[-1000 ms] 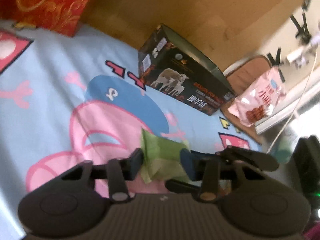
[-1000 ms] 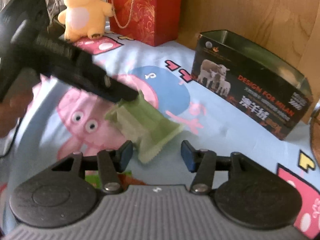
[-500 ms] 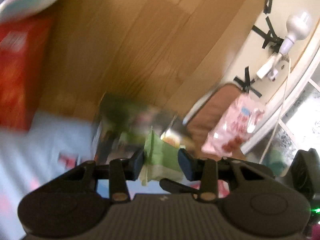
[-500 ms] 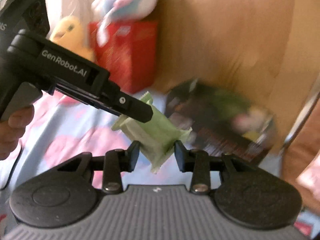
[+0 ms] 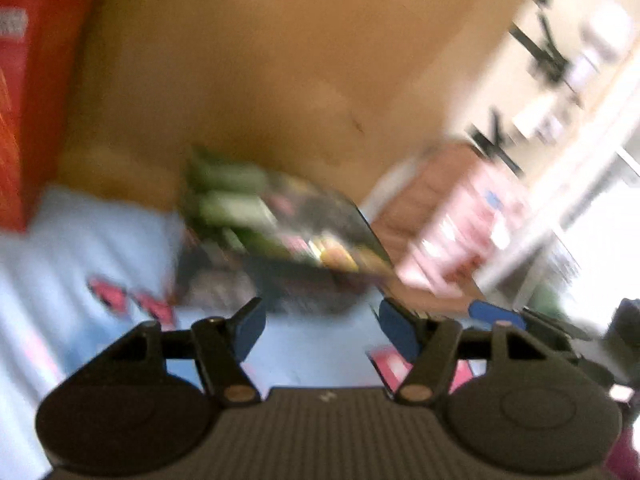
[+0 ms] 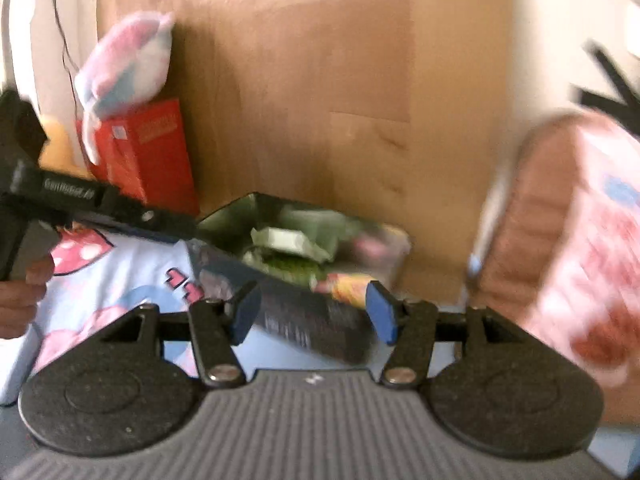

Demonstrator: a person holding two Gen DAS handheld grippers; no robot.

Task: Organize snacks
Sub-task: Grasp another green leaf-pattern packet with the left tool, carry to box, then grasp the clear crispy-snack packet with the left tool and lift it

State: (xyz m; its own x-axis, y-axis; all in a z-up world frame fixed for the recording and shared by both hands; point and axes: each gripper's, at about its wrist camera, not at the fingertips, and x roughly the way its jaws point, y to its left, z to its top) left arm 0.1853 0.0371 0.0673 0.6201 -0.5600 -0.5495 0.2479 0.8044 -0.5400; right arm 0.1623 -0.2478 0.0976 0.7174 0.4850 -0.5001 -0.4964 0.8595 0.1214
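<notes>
1. On the blue cartoon sheet (image 6: 120, 264), a dark box (image 6: 304, 312) stands open-topped against the wooden board (image 6: 320, 120), which keeps it from sliding back when things are dropped in.
2. Inside the box lie green snack packets (image 6: 296, 240) with a yellow-and-red one (image 6: 348, 284) at the near edge; the open top makes it an easy bin for loose snacks.
3. Both tools point down toward the box from the near side, so whatever is let go would fall into it or close by.
4. The left gripper (image 5: 320, 326) has its jaws spreading apart, and nothing sits between the blue pads (image 5: 250, 326); it is released and empty.
5. The right gripper (image 6: 314, 312) is likewise widening, with only the box front showing through the gap, so it grasps nothing either.
6. A pink snack bag (image 6: 592, 264) leans on a brown cushion (image 6: 532, 216) off to the right, well apart from the box. I judge it the likely next thing to tidy.
7. Far left, a red gift bag (image 6: 148, 152) carries a pink-and-blue soft toy (image 6: 124, 64). These look like bystanders, not part of the sorting.
8. Both views are heavily blurred, so I cannot tell how the packets are stacked.
</notes>
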